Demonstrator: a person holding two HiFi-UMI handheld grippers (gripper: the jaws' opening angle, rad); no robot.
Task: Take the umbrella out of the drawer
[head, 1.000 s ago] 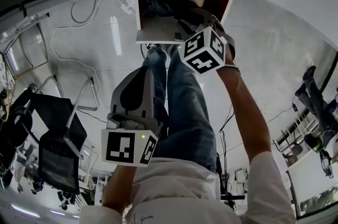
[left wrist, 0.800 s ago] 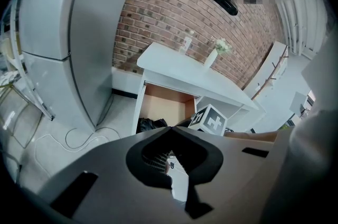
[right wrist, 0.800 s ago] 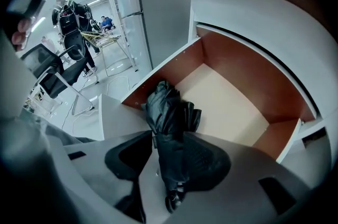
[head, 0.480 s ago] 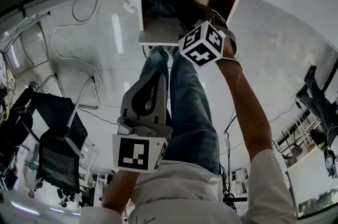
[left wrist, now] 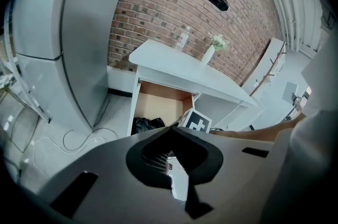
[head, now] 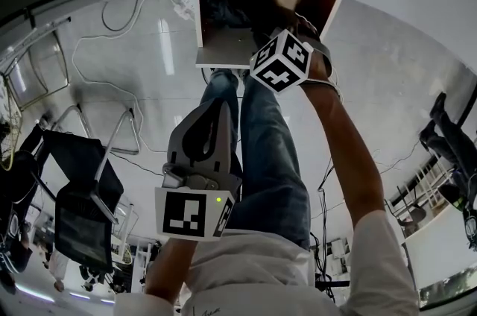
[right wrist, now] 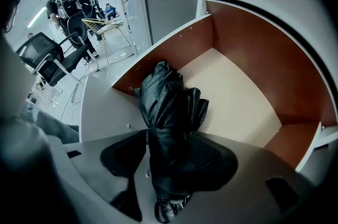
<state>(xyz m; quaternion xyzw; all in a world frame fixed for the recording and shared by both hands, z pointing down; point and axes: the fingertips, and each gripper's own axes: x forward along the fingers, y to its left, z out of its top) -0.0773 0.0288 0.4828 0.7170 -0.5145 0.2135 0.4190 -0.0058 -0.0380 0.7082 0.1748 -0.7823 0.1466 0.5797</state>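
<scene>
A black folded umbrella (right wrist: pixel 169 101) lies in the open wooden drawer (right wrist: pixel 237 106) under the white desk. My right gripper (right wrist: pixel 171 136) points steeply down into the drawer. Its jaws have just been opening and now stand on either side of the umbrella's near end, with a gap on the left side. In the head view only its marker cube (head: pixel 282 61) shows, over the drawer (head: pixel 223 54) with the dark umbrella (head: pixel 231 9) inside. My left gripper (head: pixel 218 107) hangs lower over the person's legs, shut and empty. From its own view the drawer (left wrist: pixel 158 106) and umbrella (left wrist: pixel 147 124) lie ahead.
The white desk top (left wrist: pixel 174 64) carries a bottle (left wrist: pixel 182 38) and a small vase (left wrist: pixel 214 48). A black office chair (head: pixel 74 188) stands at the left, with cables (head: pixel 112 46) on the floor. People (right wrist: pixel 63 6) stand far off.
The right gripper has sunk a little deeper into the drawer. The left gripper has stayed about where it was.
</scene>
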